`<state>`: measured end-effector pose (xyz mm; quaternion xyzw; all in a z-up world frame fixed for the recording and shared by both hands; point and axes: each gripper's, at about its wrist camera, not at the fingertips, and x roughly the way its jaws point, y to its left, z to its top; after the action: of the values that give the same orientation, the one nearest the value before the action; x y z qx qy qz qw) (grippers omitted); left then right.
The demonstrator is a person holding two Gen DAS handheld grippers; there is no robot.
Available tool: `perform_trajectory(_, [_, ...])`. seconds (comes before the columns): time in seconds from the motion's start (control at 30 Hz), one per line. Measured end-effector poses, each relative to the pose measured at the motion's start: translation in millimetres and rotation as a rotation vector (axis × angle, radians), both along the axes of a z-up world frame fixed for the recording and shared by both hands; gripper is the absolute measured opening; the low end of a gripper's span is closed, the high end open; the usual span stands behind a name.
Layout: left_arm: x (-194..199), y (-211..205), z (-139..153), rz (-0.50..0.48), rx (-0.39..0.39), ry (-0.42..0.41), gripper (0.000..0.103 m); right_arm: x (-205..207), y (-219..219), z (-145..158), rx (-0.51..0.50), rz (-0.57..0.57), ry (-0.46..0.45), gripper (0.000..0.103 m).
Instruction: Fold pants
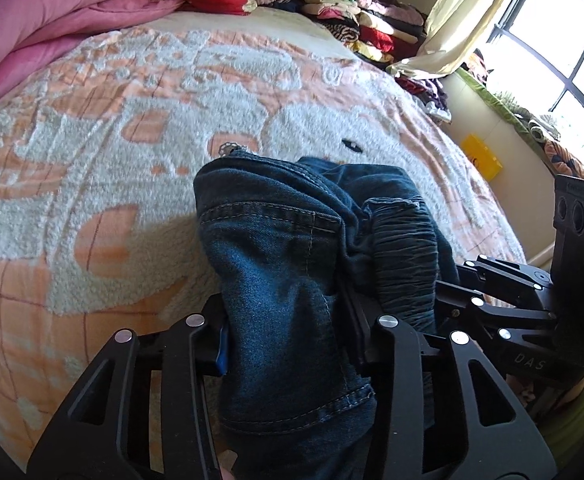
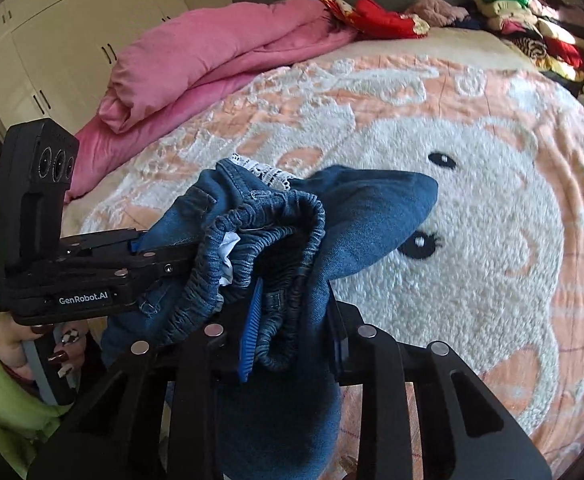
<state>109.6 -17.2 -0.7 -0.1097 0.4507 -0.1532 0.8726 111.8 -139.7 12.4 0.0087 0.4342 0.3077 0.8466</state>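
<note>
two claws pinch the blue pants over the bed

the left claw (image 1: 287, 344) is pinching the denim pants (image 1: 287, 264) between its two sides. the right claw (image 2: 292, 340) is pinching the stretchy waistband (image 2: 251, 240) of the same pants. the pants hang bunched up between both claws, above the fluffy peach and white blanket (image 1: 111, 140). a pink quilt (image 2: 195, 60) lies at about 11 o'clock, and stacked clothes (image 1: 356, 12) sit at about 1 o'clock.
</note>
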Motion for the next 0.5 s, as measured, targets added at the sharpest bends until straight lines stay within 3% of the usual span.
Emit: perform_trajectory(0.5, [40, 5, 29, 0.033, 0.039, -0.072, 0.032, 45, 9, 18, -0.020, -0.023, -0.070, 0.026])
